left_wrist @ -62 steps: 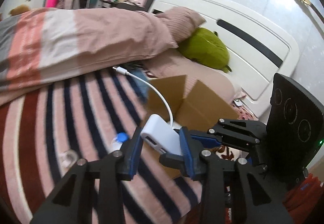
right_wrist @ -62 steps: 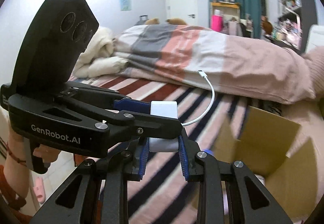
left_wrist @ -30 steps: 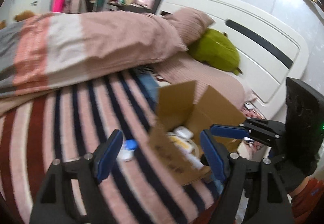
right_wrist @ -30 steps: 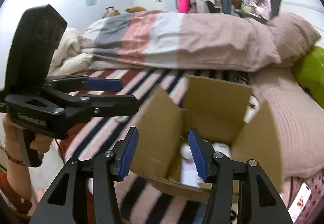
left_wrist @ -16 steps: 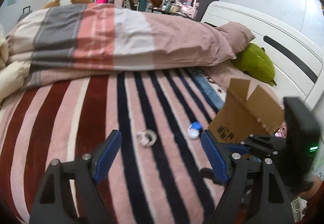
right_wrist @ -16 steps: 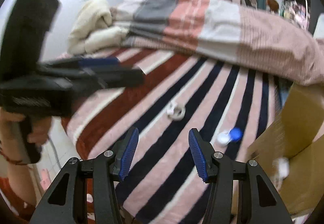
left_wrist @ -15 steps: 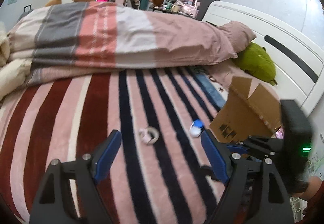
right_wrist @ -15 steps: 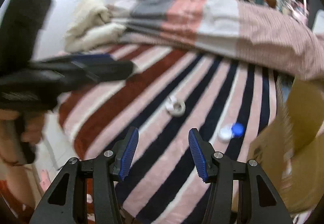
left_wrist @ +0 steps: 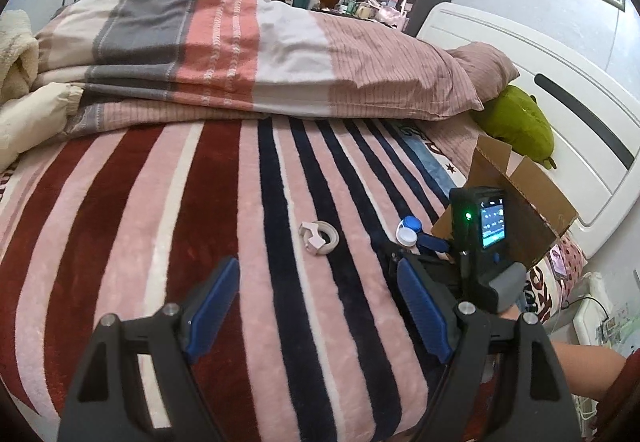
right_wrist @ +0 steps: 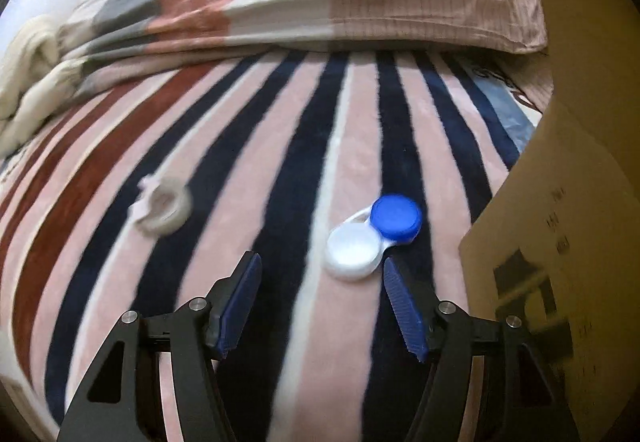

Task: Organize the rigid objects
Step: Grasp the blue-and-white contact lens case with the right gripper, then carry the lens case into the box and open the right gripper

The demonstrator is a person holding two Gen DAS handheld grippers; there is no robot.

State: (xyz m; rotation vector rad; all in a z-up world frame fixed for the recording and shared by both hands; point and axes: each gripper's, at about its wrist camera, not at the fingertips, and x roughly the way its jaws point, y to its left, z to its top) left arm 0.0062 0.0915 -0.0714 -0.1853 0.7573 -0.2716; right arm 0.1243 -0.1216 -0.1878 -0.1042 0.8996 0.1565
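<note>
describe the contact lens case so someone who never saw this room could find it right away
On the striped blanket covering the bed, look beside the open cardboard box. The contact lens case lies flat there, just ahead of the open right gripper. Unlike the pale tape roll farther from the box, it has two round caps joined together, one blue and one white.

Left tongs (left_wrist: 316,306) at bottom of the left wrist frame, blue pads spread wide, nothing between them. Right tongs (right_wrist: 320,306) at bottom of the right wrist frame, also spread wide and empty. In the left wrist frame the right tongs (left_wrist: 424,242) sit lower right, screen lit; bare forearm (left_wrist: 588,366) enters from the right edge.
</note>
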